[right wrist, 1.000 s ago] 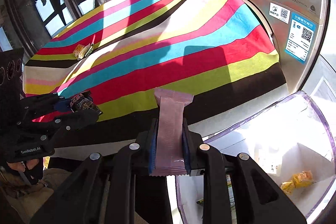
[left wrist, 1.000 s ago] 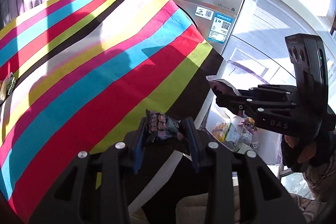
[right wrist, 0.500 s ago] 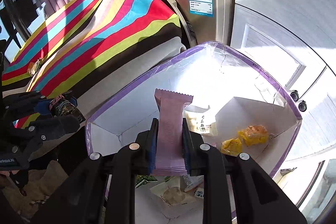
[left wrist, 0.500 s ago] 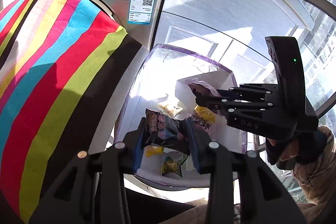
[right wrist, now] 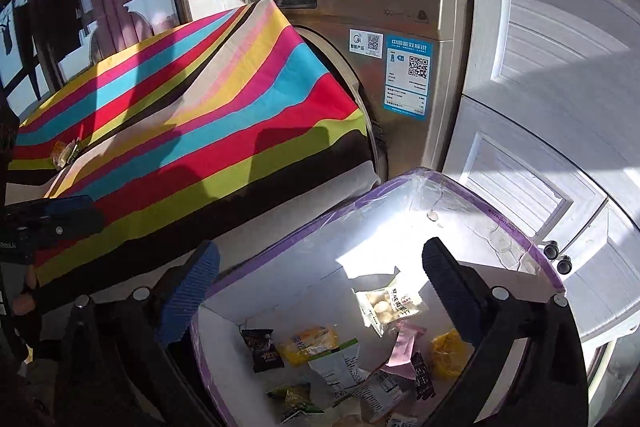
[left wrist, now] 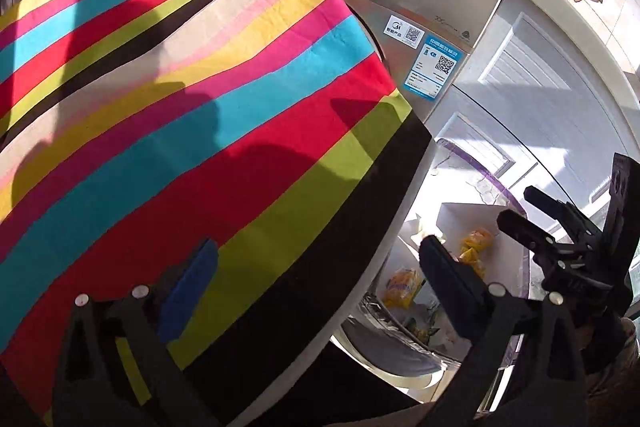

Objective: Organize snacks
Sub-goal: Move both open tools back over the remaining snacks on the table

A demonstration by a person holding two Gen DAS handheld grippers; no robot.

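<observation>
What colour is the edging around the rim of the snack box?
Purple; the snack box rim shows best in the right wrist view.

Blue label (right wrist: 408, 75) on washer (right wrist: 400, 27): "中国能效标识".

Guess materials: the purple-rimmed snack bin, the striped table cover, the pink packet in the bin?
Bin: looks like translucent glossy plastic film with purple taped rim; it crinkles and glares.
Table cover: matte woven cloth; it drapes and folds.
Pink packet: probably plastic-film wrapper, crimped serrated end.
</observation>
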